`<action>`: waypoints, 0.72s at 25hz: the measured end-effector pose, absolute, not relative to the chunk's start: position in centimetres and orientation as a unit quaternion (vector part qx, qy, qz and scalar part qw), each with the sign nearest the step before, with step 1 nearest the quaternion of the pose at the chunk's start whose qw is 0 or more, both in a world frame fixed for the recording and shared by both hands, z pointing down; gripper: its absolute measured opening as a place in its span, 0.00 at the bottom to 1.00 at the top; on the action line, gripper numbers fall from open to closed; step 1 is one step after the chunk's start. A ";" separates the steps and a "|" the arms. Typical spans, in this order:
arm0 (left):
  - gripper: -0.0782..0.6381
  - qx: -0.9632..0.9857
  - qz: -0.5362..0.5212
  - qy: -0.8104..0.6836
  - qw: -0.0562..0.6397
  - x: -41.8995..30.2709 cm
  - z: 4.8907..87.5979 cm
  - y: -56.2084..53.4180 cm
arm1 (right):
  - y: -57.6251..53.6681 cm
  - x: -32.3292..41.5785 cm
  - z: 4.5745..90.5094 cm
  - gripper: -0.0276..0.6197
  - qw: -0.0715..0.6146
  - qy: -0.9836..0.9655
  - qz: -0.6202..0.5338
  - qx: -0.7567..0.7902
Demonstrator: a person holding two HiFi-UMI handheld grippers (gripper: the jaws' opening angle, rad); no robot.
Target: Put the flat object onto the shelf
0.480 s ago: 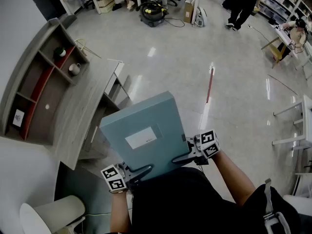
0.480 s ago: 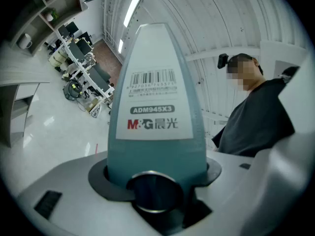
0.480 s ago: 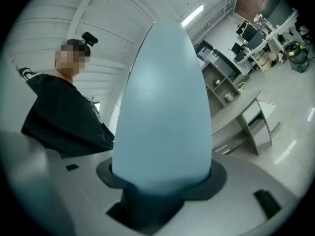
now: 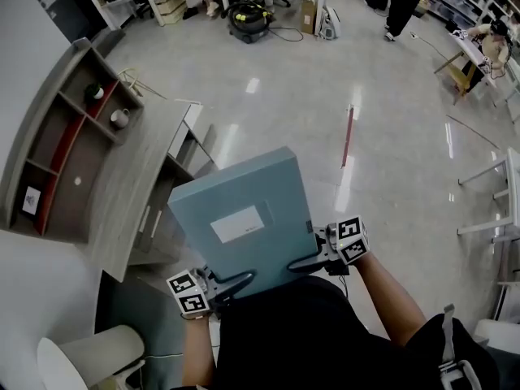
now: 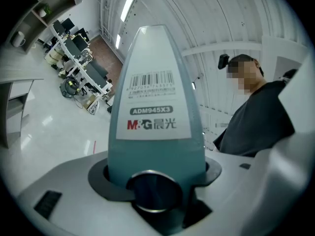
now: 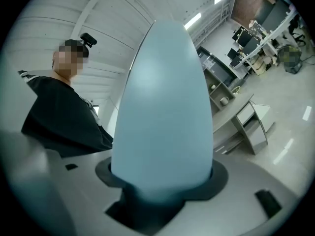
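A flat blue-grey file box [image 4: 244, 218] with a white label is held level in front of the person's body, over the floor. My left gripper [image 4: 231, 285] is shut on its near left corner, and my right gripper [image 4: 305, 262] is shut on its near right edge. In the left gripper view the box's labelled spine [image 5: 155, 107] fills the middle, with a round metal ring at its base. In the right gripper view a plain blue end of the box [image 6: 165, 112] stands between the jaws. The grey shelf unit [image 4: 61, 136] stands at the left.
The shelf holds a small plant [image 4: 96, 92], a pale jar [image 4: 120, 118] and a small card [image 4: 31, 200]. A wooden desk [image 4: 134, 177] with drawers stands between the shelf and the box. A vacuum cleaner [image 4: 248, 19] and a walking person [image 4: 402, 2] are far off.
The view has shifted slightly, and the shelf and floor sit a little higher in the frame. The box stays in both grippers in the same hold.
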State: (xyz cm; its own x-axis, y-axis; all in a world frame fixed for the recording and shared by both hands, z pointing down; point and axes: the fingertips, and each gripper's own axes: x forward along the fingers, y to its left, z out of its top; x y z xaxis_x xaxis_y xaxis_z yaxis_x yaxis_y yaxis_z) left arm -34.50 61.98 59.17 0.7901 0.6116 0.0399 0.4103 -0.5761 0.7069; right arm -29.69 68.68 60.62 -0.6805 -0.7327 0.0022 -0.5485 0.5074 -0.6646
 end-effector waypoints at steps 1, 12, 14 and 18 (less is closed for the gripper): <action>0.53 0.877 0.142 0.292 0.355 -34.4 59.1 62.2 | 68.9 -29.6 60.5 0.48 0.143 0.856 -0.326 -0.376; 0.53 0.868 0.153 0.325 0.343 -30.6 60.2 61.2 | 68.3 -26.3 61.7 0.48 0.153 0.839 -0.314 -0.418; 0.53 0.863 0.153 0.338 0.342 -29.4 60.9 60.2 | 67.4 -25.3 62.4 0.48 0.151 0.833 -0.312 -0.431; 0.53 0.841 0.164 0.370 0.359 -25.4 61.6 58.9 | 66.5 -21.9 62.8 0.48 0.165 0.807 -0.329 -0.461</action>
